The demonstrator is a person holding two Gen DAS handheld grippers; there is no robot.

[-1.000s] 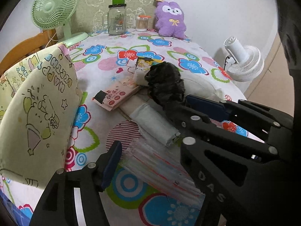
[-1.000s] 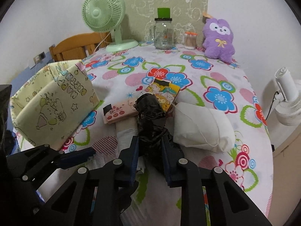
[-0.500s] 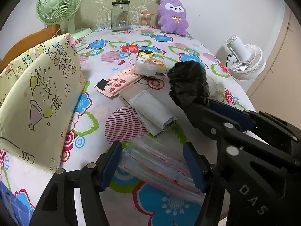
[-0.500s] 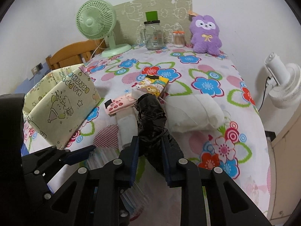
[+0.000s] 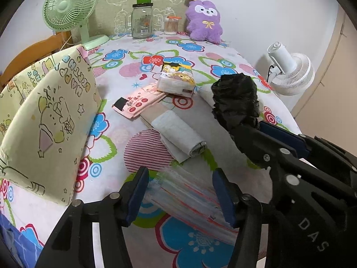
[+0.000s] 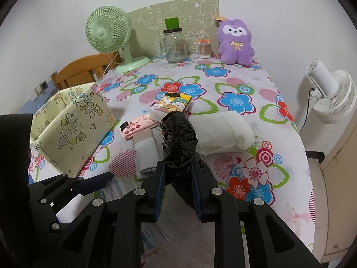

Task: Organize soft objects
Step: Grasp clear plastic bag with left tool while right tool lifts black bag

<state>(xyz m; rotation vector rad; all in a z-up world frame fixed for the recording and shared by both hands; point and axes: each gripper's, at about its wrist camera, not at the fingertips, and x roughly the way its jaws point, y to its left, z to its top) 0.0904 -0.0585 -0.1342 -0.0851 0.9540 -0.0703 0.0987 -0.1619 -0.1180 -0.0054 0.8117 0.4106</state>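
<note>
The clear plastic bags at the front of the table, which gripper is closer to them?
Left. The left gripper hangs open with its fingers either side of the clear plastic bags; the right gripper is off to their right, shut on the black bag roll.

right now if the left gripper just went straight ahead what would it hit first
Probably the clear plastic bag stack, already lying between the open jaws of the left gripper. Beyond it in the same line sits the white rolled bag. Depth is hard to judge in the fisheye view.

Both cameras sit low and close over the bench (image 5: pixel 138 80), looking toward the far wall. Both see the purple plush toy (image 5: pixel 204 21) (image 6: pixel 235 42).
</note>
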